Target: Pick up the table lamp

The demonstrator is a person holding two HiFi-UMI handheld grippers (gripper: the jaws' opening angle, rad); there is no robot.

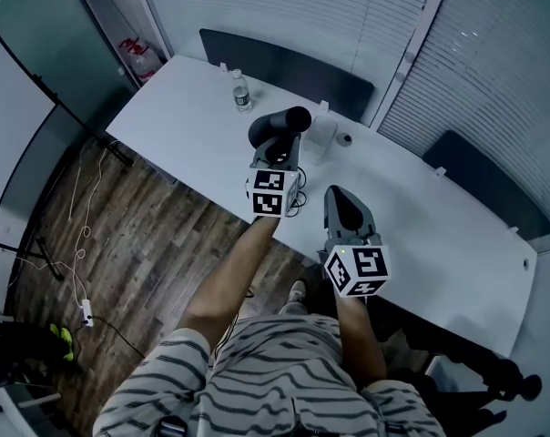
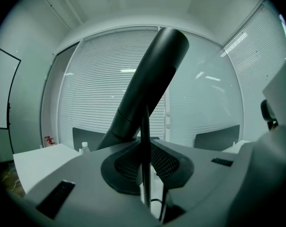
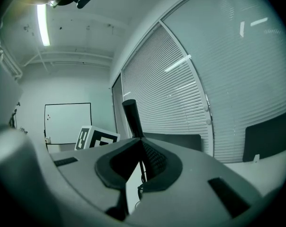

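Slatted blinds ran along the far side of the room, and a wood floor lay at the near left. A long white counter crossed the head view from upper left to lower right. A whiteboard stood at the far left, and two dark panels stood behind the counter. The person, in a striped shirt, reached both forearms out over the counter's near edge.

The left tongs pointed roughly level at the lamp, which stood about midway along the counter's left half. The tongs hid its foot, so whether it rested on the counter could not be told. In the left gripper view the tongs were nearly closed, their jaws pressed on the lamp's thin upright stem. The black tube-shaped head slanted up to the right above them.

The right tongs hung just right of the left ones, apart from the lamp. In the right gripper view the tongs had their tips together with nothing between them. The left tongs' marker cube showed beyond them at the left.

A bottle stood near the counter's far edge, left of the lamp. A small white thing, too small to make out, sat just right of it. A black cord curled beside the left tongs.
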